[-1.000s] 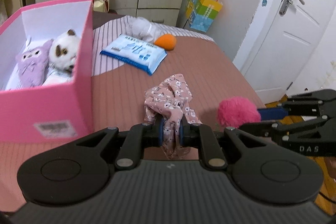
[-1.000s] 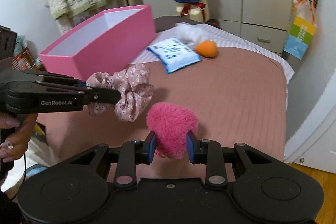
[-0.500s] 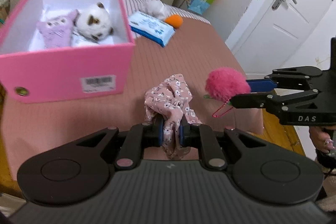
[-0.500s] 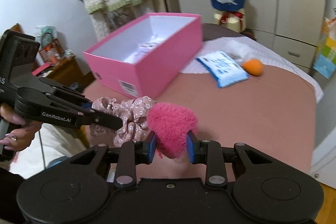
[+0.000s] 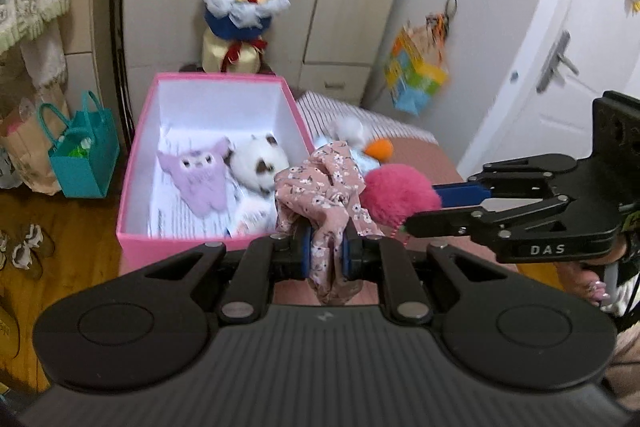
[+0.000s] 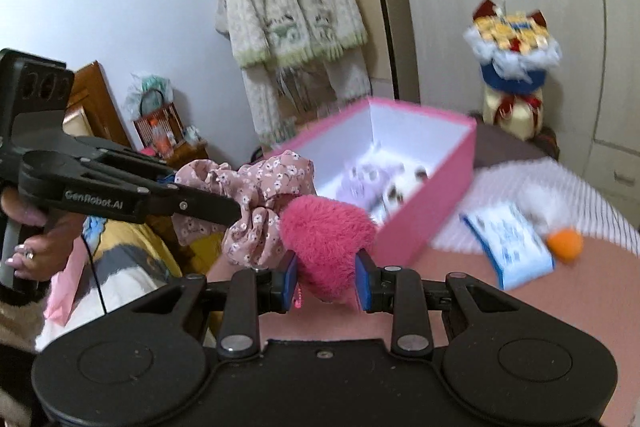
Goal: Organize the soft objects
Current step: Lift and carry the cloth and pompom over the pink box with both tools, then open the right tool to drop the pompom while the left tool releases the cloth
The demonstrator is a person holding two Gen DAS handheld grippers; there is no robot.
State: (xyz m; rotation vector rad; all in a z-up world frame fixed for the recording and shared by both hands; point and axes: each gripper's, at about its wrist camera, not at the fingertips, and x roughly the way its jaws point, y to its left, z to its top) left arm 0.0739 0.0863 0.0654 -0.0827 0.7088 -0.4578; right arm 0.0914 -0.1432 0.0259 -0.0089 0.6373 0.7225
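My left gripper (image 5: pixel 325 255) is shut on a pink floral scrunchie (image 5: pixel 324 187), held in the air at the near right corner of the open pink box (image 5: pixel 132 187). The box holds a purple plush (image 5: pixel 196 179) and a white plush (image 5: pixel 260 163). My right gripper (image 6: pixel 326 279) is shut on a fluffy pink pom-pom (image 6: pixel 326 239), held just right of the scrunchie (image 6: pixel 256 195) and short of the box (image 6: pixel 424 195). The pom-pom (image 5: pixel 400 193) and the right gripper also show in the left wrist view.
The box stands on a bed with a pink cover (image 6: pixel 560 307). A blue wipes pack (image 6: pixel 508 239), an orange ball (image 6: pixel 566 245) and a white soft thing (image 5: pixel 348 129) lie beyond. A teal bag (image 5: pixel 84 155) stands on the floor left. A bouquet (image 5: pixel 240 3) stands behind.
Both grippers have risen and swung left toward the pink box, carrying the scrunchie and the pom-pom. The box now lies straight ahead and below.
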